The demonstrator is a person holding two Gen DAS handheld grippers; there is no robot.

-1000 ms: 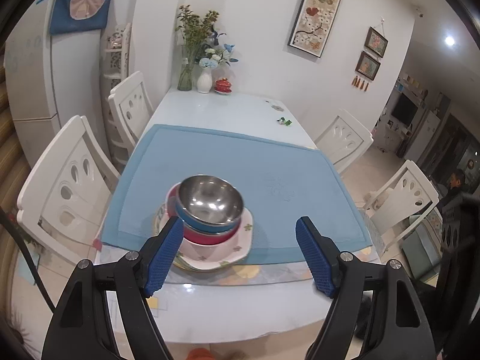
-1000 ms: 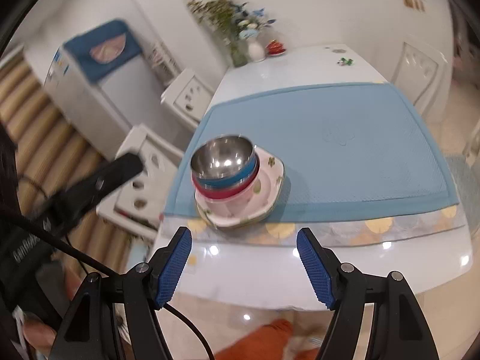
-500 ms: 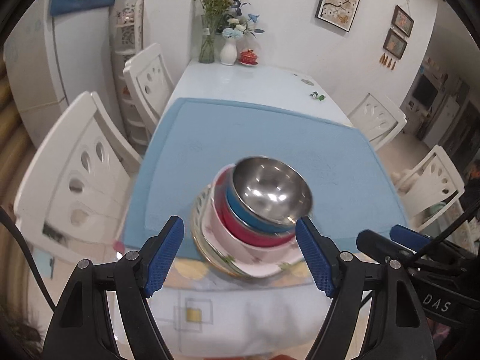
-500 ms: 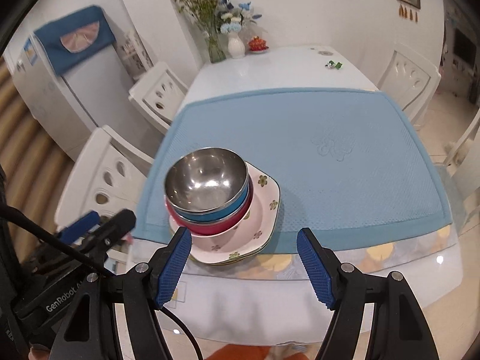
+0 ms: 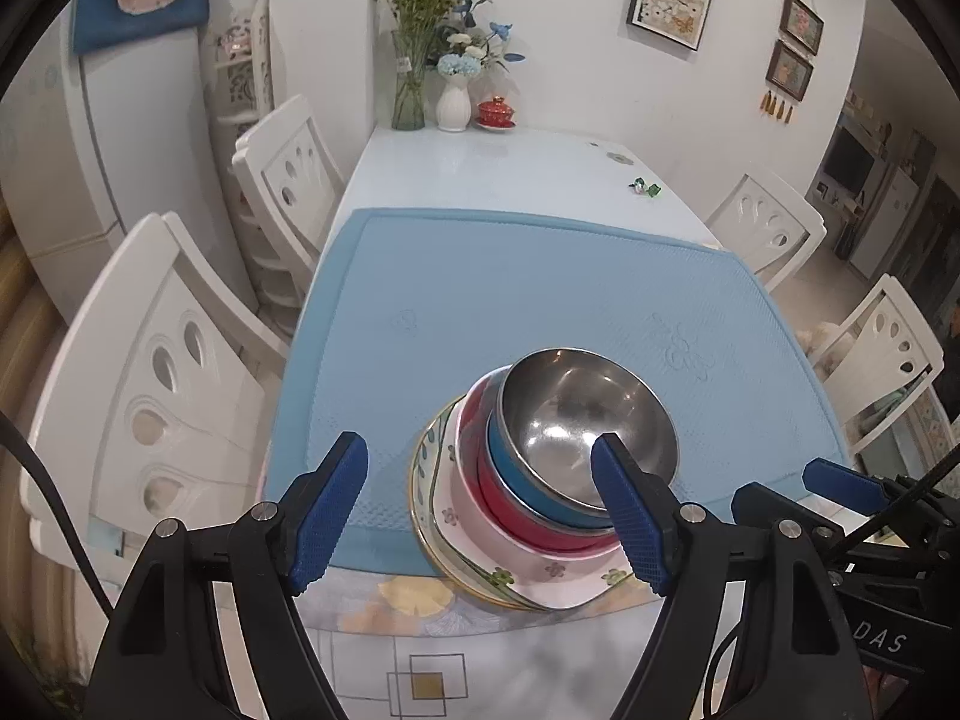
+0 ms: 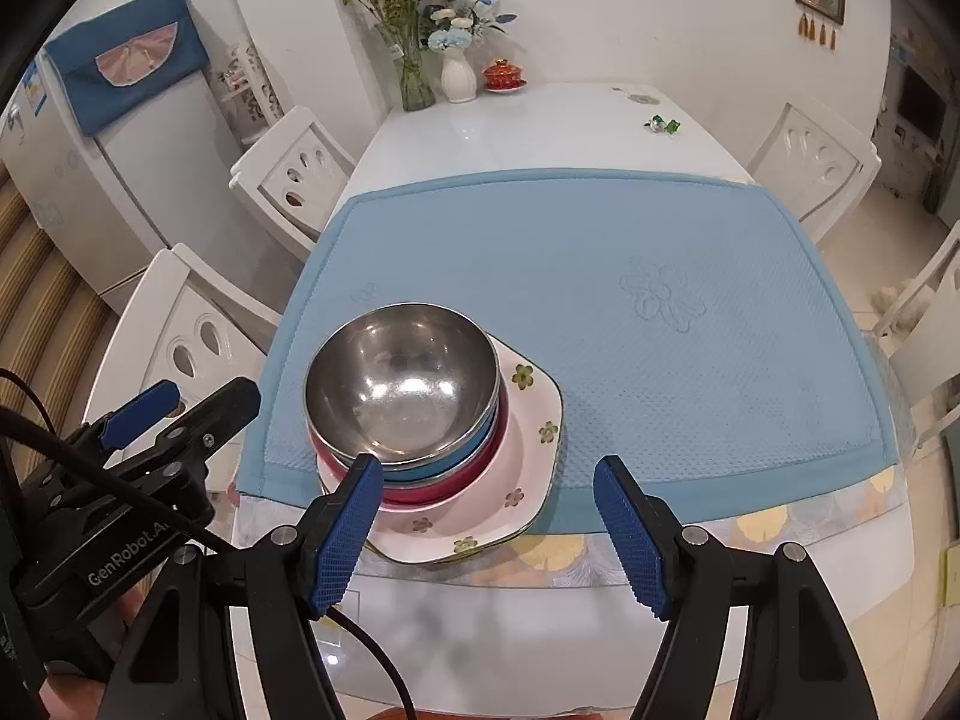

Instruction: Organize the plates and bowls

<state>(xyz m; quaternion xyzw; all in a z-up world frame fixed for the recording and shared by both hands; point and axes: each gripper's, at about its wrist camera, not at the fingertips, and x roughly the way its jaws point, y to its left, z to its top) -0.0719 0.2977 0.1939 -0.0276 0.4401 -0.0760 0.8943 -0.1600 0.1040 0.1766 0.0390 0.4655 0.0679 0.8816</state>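
Note:
A stack of dishes sits at the near edge of the blue mat (image 5: 510, 300) (image 6: 630, 252). On top is a steel bowl (image 5: 585, 420) (image 6: 402, 384), nested in a blue bowl (image 5: 522, 486) (image 6: 432, 465), then a red bowl (image 5: 510, 510) (image 6: 444, 489), all on square flowered plates (image 5: 480, 558) (image 6: 528, 456). My left gripper (image 5: 480, 510) hangs open just short of the stack, its right finger overlapping the steel bowl's rim in the picture. My right gripper (image 6: 486, 528) is open too, above the plates' near corner. Nothing is held. Each gripper shows at the edge of the other's view.
White chairs (image 5: 150, 396) (image 6: 294, 174) stand along both long sides of the white table (image 5: 498, 168). At its far end are flower vases (image 5: 453, 102) (image 6: 459, 81) and a red lidded cup (image 5: 496, 114). A small green object (image 6: 663, 125) lies far right. A fridge (image 6: 120, 150) stands left.
Both grippers have come closer to the stack and lower. In the left view the stack slid from left to under the right finger; in the right view it grew larger and nearer.

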